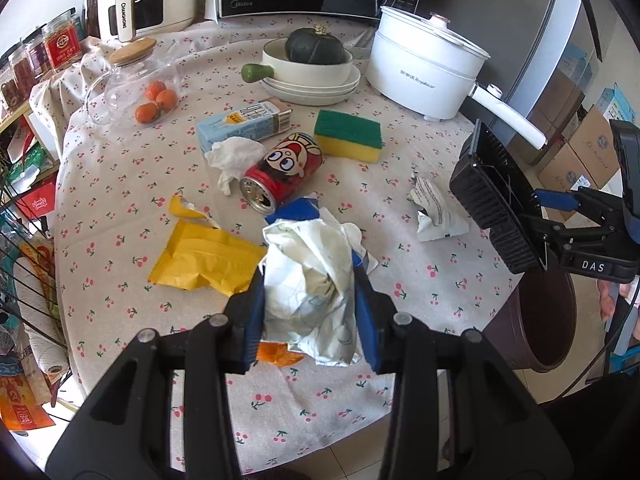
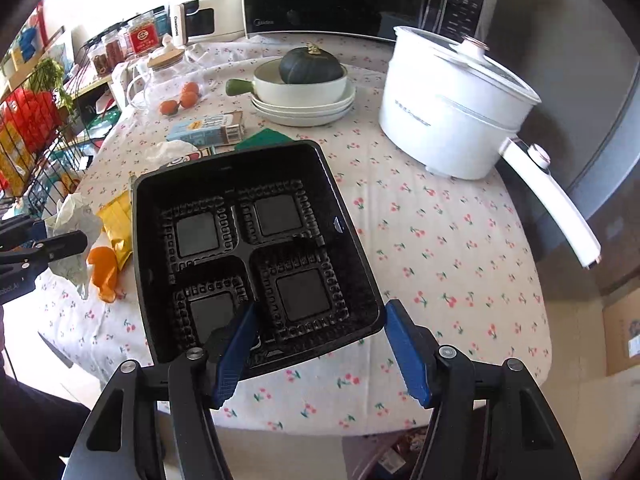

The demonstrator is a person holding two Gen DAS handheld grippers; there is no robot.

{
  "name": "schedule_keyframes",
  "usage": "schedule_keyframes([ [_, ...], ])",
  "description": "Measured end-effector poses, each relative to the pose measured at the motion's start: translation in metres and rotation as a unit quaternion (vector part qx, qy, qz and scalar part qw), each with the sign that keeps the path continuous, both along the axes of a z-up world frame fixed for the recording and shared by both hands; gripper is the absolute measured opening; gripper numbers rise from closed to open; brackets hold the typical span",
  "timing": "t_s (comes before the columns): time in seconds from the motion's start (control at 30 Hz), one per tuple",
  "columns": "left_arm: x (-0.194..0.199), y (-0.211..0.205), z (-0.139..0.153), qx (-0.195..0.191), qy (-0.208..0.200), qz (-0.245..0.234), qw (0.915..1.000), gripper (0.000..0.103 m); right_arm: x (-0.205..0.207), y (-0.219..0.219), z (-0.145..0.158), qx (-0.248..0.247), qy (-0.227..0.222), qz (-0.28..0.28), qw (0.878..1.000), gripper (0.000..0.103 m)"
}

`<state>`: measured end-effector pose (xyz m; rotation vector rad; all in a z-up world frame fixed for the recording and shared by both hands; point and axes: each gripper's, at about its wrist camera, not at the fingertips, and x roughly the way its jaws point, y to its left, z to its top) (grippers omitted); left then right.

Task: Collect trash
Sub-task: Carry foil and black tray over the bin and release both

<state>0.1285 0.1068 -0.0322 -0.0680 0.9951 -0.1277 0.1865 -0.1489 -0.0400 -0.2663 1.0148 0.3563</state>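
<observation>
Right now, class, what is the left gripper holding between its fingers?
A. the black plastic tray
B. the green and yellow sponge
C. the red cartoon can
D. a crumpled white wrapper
D: in the left wrist view the left gripper is closed on the crumpled white wrapper, while the red cartoon can and the sponge lie on the table, and the right gripper holds the black plastic tray.

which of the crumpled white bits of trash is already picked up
The big crumpled white wrapper at the near table edge: the left tool is clamped on it. The white tissue by the red can lies loose on the tablecloth.
</observation>
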Motion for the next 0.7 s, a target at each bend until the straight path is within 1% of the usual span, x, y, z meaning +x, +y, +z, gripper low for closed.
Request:
schedule_keyframes([
  [0.2,-0.006,-0.036,0.000,0.010,-0.008,-0.033,0.9994,0.042,-0.019,-0.035,-0.011,0.001,0.012,-0.041,0.999,0.066],
  [0.33,-0.008,-0.058,-0.002,0.016,-0.012,-0.049,0.9986,0.042,-0.029,-0.060,-0.020,0.015,0.019,-0.067,0.997,0.066],
  [0.47,-0.010,-0.082,-0.005,0.021,-0.016,-0.067,0.9974,0.042,-0.035,-0.085,-0.029,0.009,0.042,-0.111,0.993,0.066],
  [0.7,-0.015,-0.128,-0.002,0.018,-0.037,-0.108,0.9933,0.042,-0.060,-0.123,-0.029,0.001,0.045,-0.138,0.989,0.066],
])
